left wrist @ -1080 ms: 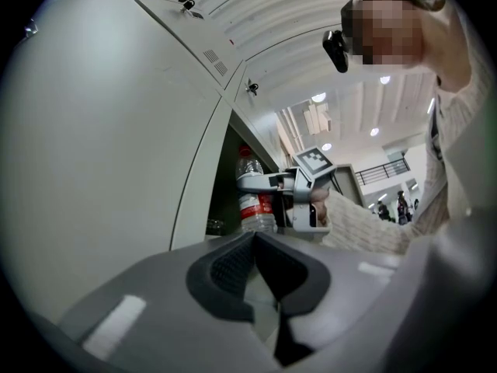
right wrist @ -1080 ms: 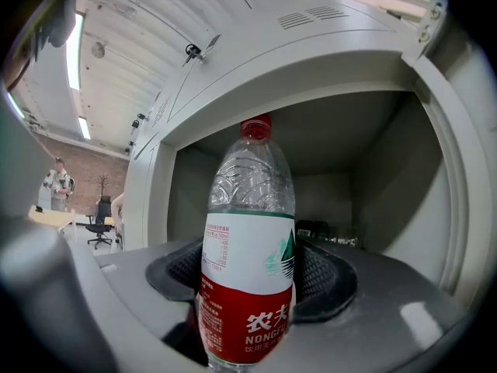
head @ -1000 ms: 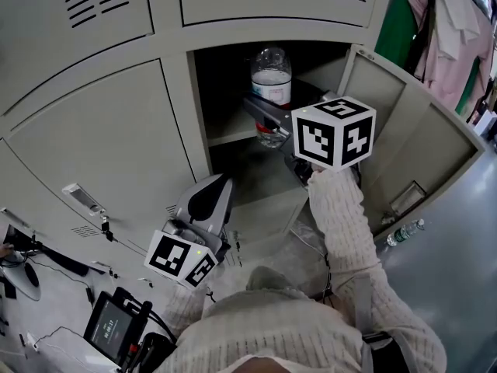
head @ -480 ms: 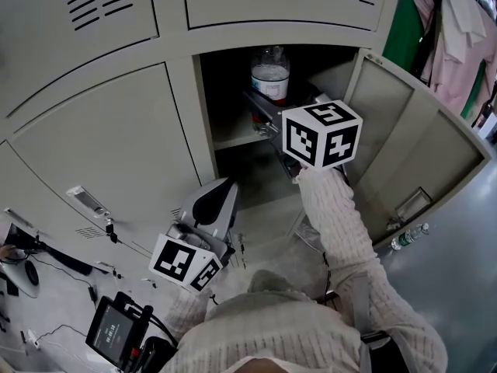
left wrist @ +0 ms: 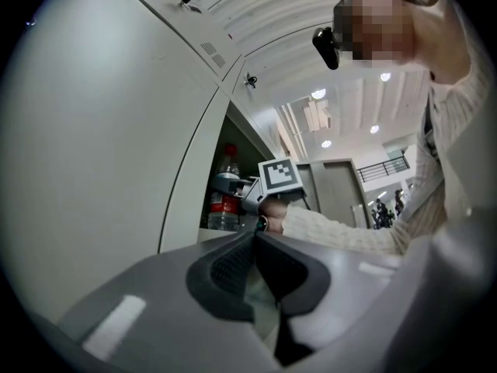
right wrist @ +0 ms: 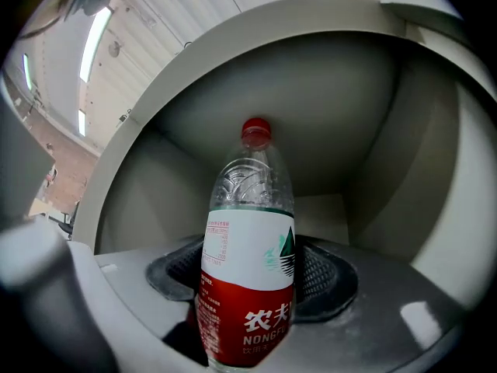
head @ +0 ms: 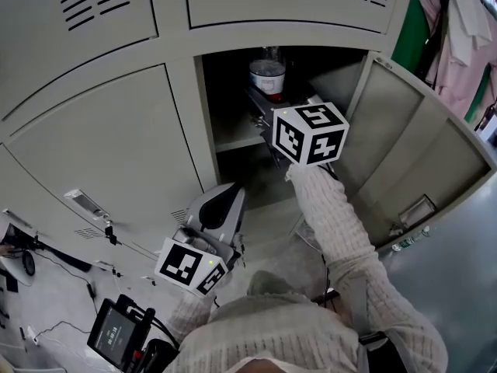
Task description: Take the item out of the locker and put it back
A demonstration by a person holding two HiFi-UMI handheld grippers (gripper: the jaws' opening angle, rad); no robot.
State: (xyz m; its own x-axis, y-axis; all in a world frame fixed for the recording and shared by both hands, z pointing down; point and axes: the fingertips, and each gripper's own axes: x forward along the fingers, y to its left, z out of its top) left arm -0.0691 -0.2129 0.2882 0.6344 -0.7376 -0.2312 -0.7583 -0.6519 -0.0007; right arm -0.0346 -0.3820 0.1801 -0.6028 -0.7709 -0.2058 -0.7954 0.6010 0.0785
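— Grey lockers (head: pixel 109 138) cover the whole wall, with the doors closed on the left. What is the left gripper (left wrist: pixel 256 238) doing down there?
— It hangs low in front of those closed doors, jaws pressed together with nothing between them.
— And further right?
— One compartment (head: pixel 225 92) stands open. The water bottle (right wrist: pixel 250 231) is inside it, upright with its red cap on top, above the shelf (head: pixel 237 138). Whether it touches the shelf I cannot tell.
— Held?
— Yes. The right gripper (right wrist: pixel 250 282) reaches into the compartment, and its jaws pinch the bottle at the label, one pad on each side of the red band.
— Rightmost?
— The open door (head: pixel 419 162), swung wide, just past the white sleeve (head: pixel 326 216).
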